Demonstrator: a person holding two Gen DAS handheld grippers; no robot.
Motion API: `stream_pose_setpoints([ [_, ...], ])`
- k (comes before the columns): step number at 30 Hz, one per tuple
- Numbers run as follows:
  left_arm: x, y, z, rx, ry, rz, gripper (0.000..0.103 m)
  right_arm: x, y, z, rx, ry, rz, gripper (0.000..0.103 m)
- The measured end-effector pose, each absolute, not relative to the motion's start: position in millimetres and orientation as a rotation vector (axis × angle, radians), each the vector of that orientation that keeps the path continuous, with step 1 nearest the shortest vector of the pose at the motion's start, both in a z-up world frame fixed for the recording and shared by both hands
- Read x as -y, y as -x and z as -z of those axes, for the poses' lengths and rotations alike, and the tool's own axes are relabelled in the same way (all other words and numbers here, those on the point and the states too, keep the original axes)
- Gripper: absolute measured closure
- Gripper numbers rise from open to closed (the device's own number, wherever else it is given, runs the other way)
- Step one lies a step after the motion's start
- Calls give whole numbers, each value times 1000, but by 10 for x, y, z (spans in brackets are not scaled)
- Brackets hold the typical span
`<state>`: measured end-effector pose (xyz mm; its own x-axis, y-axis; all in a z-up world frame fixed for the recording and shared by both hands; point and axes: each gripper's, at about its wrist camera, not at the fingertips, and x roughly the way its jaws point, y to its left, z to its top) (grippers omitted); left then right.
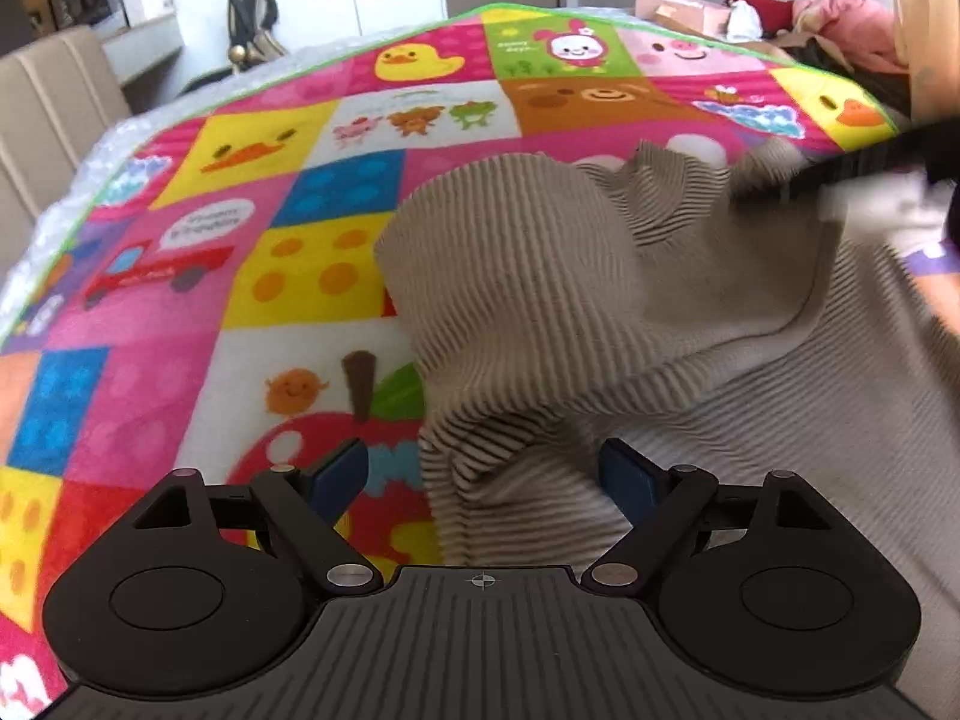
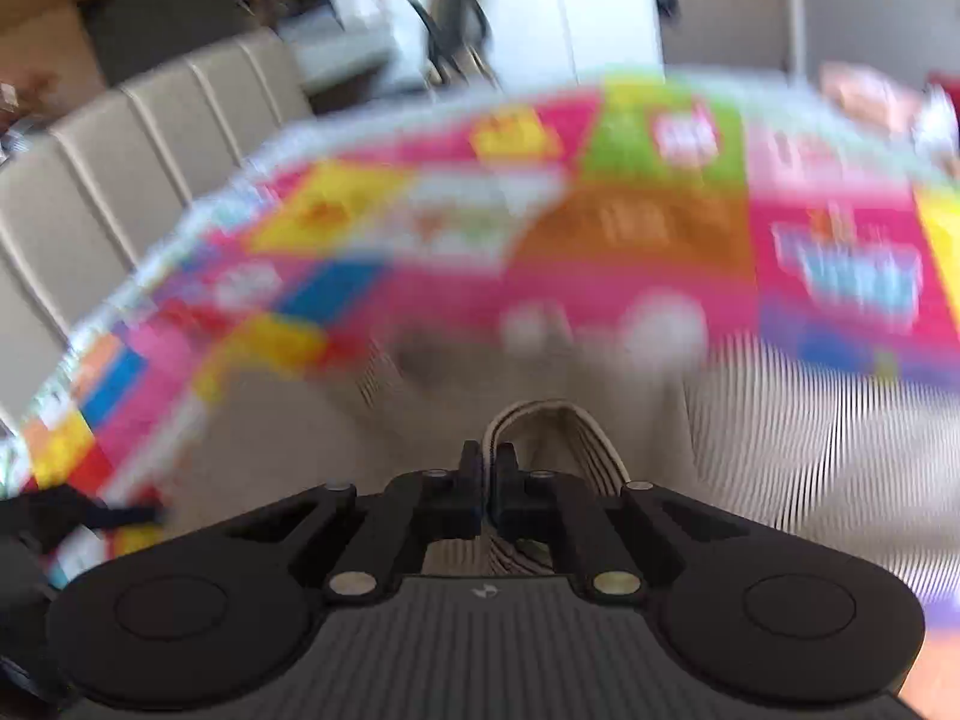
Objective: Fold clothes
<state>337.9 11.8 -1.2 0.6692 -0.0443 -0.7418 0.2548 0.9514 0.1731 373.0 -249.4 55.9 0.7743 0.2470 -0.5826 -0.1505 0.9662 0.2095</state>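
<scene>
- Ribbed beige garment (image 1: 540, 276) on the cartoon-print mat (image 1: 180, 276) — bunched and draped, one part lifted, no flat fold visible.
- Left gripper (image 1: 483, 474): fingers spread, a cloth ridge between them, not clamped.
- Right gripper (image 2: 487, 474): fingers pressed together, pinching a fold of the garment.
- Judged mid-fold — flattening and squaring left.

Beige ribbed-knit sweater (image 1: 600, 276), fine dark striping in the ribs. Play mat (image 1: 252, 252): patchwork of pink, yellow, blue, white and orange squares bearing cartoon ducks, bear, red truck and apple; green trim along far edge. Black grippers, dark blue finger pads (image 1: 339, 471).
</scene>
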Motion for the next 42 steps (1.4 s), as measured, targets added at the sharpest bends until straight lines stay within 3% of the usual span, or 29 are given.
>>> stream_pose_setpoints([
  [5,-347,-3439,20,-818,-267,60,7,2445,-3821,-880,-556,-98,-256,99],
  [13,-423,-3265,-129,-836,-186,223,10,2610,-3716,155,-751,102,-149,99],
  [17,-353,-3298,-350,-807,-10,369,8,2653,-3670,197,-726,104,-162,99],
  [19,-228,-3376,-404,-808,77,439,7,2800,-3611,124,-714,39,-139,90],
  [21,-56,-3480,-354,-837,156,469,7,2973,-3543,35,-701,-40,-111,65],
  [23,111,-3567,-241,-876,206,486,6,3147,-3476,-54,-688,-119,-83,56],
  [27,287,-3642,86,-957,277,417,3,3946,-3111,-14,-692,-390,153,55],
  [32,266,-3584,154,-898,370,377,0,4755,-2874,326,-660,-646,410,55],
  [36,240,-3574,153,-903,368,382,0,4947,-3095,442,-597,-660,419,52],
  [38,204,-3587,132,-913,396,376,0,5004,-3298,447,-589,-643,405,53],
  [40,137,-3599,94,-927,445,369,0,5011,-3425,374,-589,-624,391,68],
  [41,71,-3577,66,-926,475,361,0,5009,-3483,330,-590,-613,382,84],
  [42,2,-3553,36,-923,504,352,0,4955,-3520,241,-583,-575,363,88],
])
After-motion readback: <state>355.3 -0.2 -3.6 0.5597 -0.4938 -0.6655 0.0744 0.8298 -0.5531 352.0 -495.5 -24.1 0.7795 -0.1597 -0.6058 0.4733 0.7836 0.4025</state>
